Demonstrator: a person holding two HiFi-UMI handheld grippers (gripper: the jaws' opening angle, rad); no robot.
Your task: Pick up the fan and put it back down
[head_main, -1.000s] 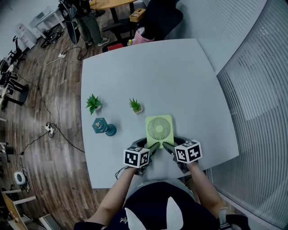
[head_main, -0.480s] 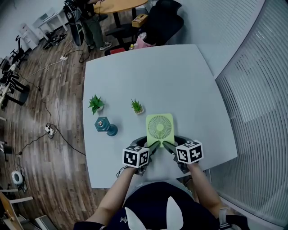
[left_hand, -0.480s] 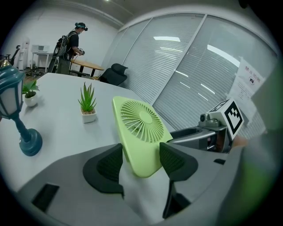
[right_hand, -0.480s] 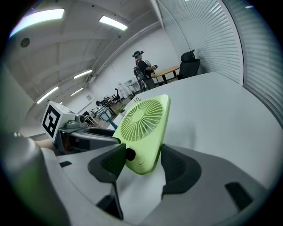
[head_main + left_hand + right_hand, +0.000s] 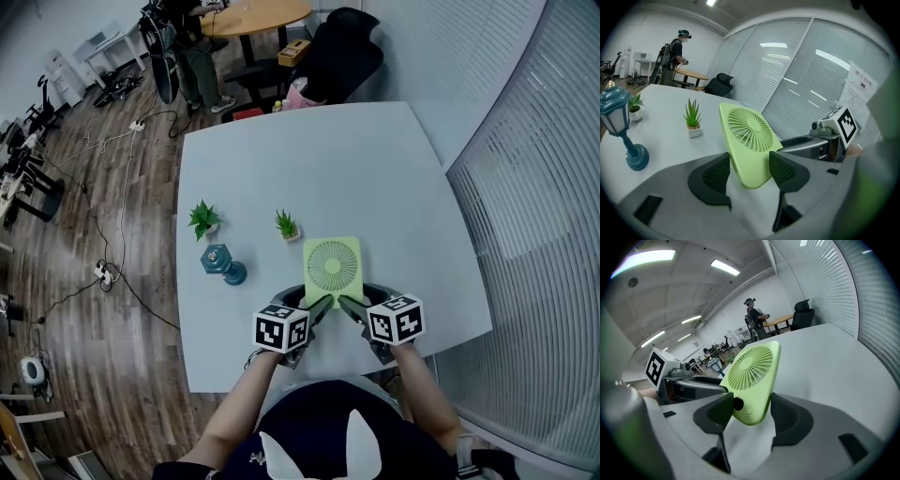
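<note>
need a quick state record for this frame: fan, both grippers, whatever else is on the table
fan: green, square, grille face up, tilted
left gripper: jaws shut on the fan's near left corner
right gripper: jaws shut on the fan's near right corner
table: light grey
left potted plant: upright, far left of the fan
right potted plant: upright, beside the fan's far left corner, apart from it
teal lantern: upright, left of the fan
person: standing beyond the table
</note>
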